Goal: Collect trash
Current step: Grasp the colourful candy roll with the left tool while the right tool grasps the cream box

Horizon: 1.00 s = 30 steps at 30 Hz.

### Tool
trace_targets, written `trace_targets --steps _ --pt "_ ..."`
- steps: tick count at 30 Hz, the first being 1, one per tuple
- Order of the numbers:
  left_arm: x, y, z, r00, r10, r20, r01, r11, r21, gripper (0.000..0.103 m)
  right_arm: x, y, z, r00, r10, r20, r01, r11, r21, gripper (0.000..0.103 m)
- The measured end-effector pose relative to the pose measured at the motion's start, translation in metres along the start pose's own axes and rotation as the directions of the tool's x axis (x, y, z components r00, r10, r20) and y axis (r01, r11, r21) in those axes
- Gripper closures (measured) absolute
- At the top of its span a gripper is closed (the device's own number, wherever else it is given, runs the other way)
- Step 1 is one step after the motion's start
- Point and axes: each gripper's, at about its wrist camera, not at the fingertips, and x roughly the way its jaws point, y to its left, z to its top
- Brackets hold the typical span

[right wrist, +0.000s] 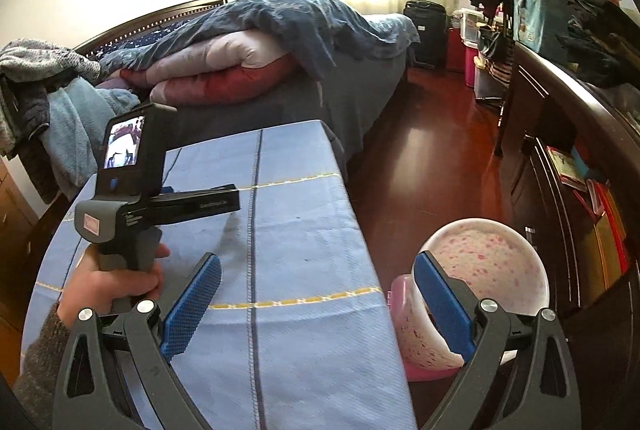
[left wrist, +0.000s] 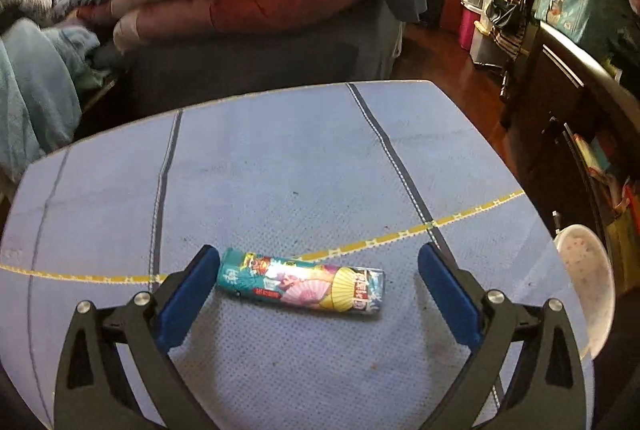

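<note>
Behind the worktop [left wrist: 280,158], covered in a blue cloth with dark and yellow stripes: a bed [left wrist: 260,54] heaped with folded quilts. Off the right edge, lower down: a white bin [right wrist: 486,266] speckled pink, mouth open. Beyond, red wooden floor [right wrist: 432,166] and a dark dresser [right wrist: 560,134] piled with clothes. Nothing lying between the fingers and the trash.

On the cloth, near the front: a snack wrapper [left wrist: 302,284], rolled into a tube, long axis running left to right across the view, teal end left, silvery crimped end right. Glossy print of pink and yellow fans, red label strip along the lower edge.

Left gripper [left wrist: 318,296]: spread wide, straddling the wrapper, pads clear of it, left pad just beside the teal end. Right gripper [right wrist: 318,304]: spread wide too, holding nothing, right pad over the bin's rim. Left hand [right wrist: 108,286] seen gripping its handle above the cloth.
</note>
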Motion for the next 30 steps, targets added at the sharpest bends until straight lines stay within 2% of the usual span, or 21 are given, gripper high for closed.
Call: trace_targets --steps 5,8,13,19,24,30 --pt "-0.001 0.000 -0.003 0.999 0.038 -0.005 -0.038 0.999 0.026 0.021 0.003 0.016 0.002 1.000 0.012 -0.016 -0.013 1.000 -0.017 0.007" --pt "-0.004 0.004 -0.006 1.000 0.030 -0.002 -0.030 0.999 0.024 0.022 0.004 0.027 0.001 1.000 0.016 -0.024 -0.017 0.999 -0.031 0.007" --pt "-0.016 0.019 -0.015 0.999 -0.047 0.026 0.047 0.998 -0.031 0.022 0.004 0.046 -0.002 0.999 0.018 -0.037 -0.020 0.998 -0.057 0.007" --pt "-0.063 0.060 -0.022 0.990 -0.090 0.112 0.103 0.988 -0.115 0.022 0.012 0.069 -0.007 0.997 0.027 -0.073 -0.034 0.996 -0.086 0.007" --pt "-0.115 0.104 -0.025 0.978 -0.041 0.206 0.072 0.987 -0.146 0.022 0.030 0.109 -0.012 0.989 0.079 -0.128 -0.095 0.987 -0.126 0.007" --pt "-0.154 0.168 -0.037 0.969 0.032 0.246 0.025 0.974 -0.226 0.022 0.053 0.177 -0.019 0.966 0.172 -0.192 -0.206 0.962 -0.177 0.007"
